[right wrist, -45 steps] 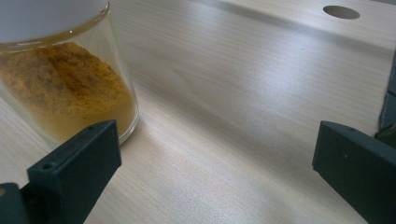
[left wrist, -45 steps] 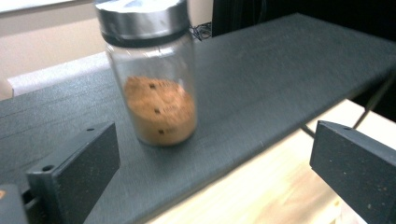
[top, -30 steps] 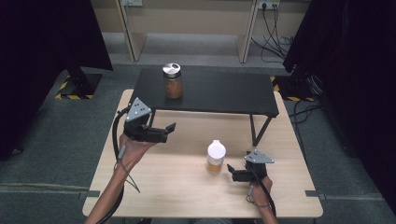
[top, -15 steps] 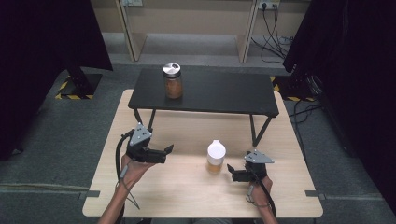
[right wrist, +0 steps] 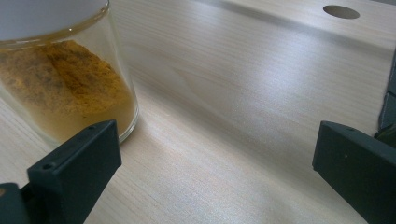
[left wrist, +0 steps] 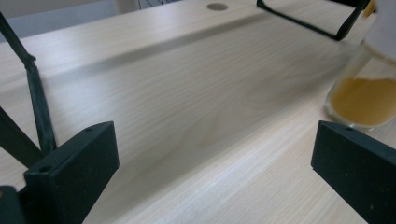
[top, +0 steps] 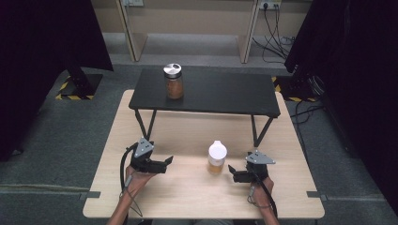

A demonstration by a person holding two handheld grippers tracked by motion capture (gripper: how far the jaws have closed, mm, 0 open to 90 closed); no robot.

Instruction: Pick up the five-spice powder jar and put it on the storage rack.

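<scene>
While our right gripper (top: 233, 172) rests low over the wooden table (top: 291, 197) with its jaws spread wide and nothing between them, the white-lidded spice jar (top: 217, 158) stands just beside it, off its left jaw and slightly ahead, not touching as far as we can tell. From the right gripper view the jar (right wrist: 60, 79) sits right behind the left jaw, outside the gap rather than inside it, and its lid is cut off by the top edge. Our left gripper (top: 165, 163) lies well apart on the other side, jaws equally wide and empty, pointing across the table toward the jar; in the left gripper view the jar (left wrist: 364, 88) appears just past the far jaw, cropped at the frame edge so we see little more than its glass base and the orange-yellow powder. Any label is too small to make out. The jar stands upright, its long axis vertical, lid up. Farther out, a second jar (top: 173, 81) with a metal lid and brown contents stands upright on the black raised shelf (top: 225, 96) at the far side of the table.
</scene>
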